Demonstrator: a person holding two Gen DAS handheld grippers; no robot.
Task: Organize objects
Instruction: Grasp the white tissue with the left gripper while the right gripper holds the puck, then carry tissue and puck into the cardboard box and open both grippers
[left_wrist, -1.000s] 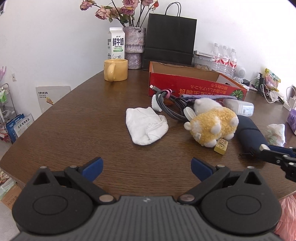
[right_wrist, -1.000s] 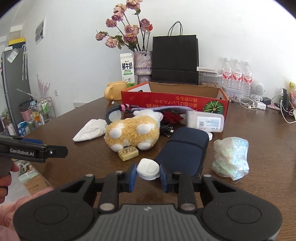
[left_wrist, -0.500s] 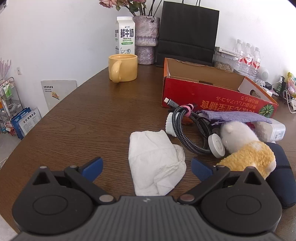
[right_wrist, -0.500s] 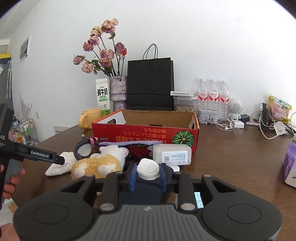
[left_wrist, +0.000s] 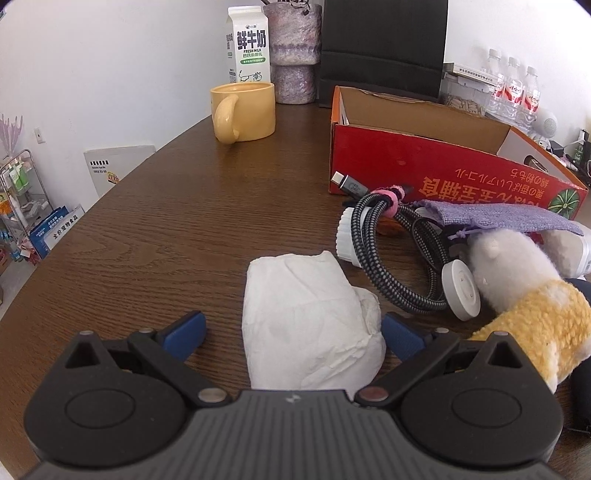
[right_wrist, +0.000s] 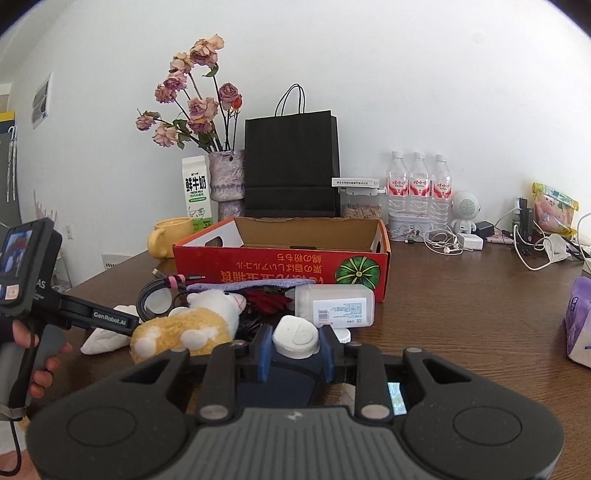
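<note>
My left gripper (left_wrist: 293, 332) is open, its blue pads on either side of a folded white cloth (left_wrist: 306, 325) that lies on the brown table (left_wrist: 166, 236). My right gripper (right_wrist: 295, 345) is shut on a small white rounded case (right_wrist: 295, 336), held above the table. An open red cardboard box (right_wrist: 280, 264) (left_wrist: 443, 162) stands behind a pile: coiled braided cable (left_wrist: 391, 251), yellow-and-white plush toy (right_wrist: 192, 325) (left_wrist: 524, 295), purple pouch (left_wrist: 498, 218), white bottle on its side (right_wrist: 336, 304), dark blue case (right_wrist: 280, 384). The left tool (right_wrist: 92, 314) shows at the left of the right wrist view.
A yellow mug (left_wrist: 243, 110), milk carton (left_wrist: 247, 44), vase of dried flowers (right_wrist: 225, 184) and black paper bag (right_wrist: 291, 166) stand at the back. Water bottles (right_wrist: 417, 184), earphones and cables crowd the back right. A purple tissue pack (right_wrist: 580, 321) lies at the right.
My left gripper has moved forward over the table until the white cloth lies between its open pads. My right gripper has tilted up a little with the white case still in it.
</note>
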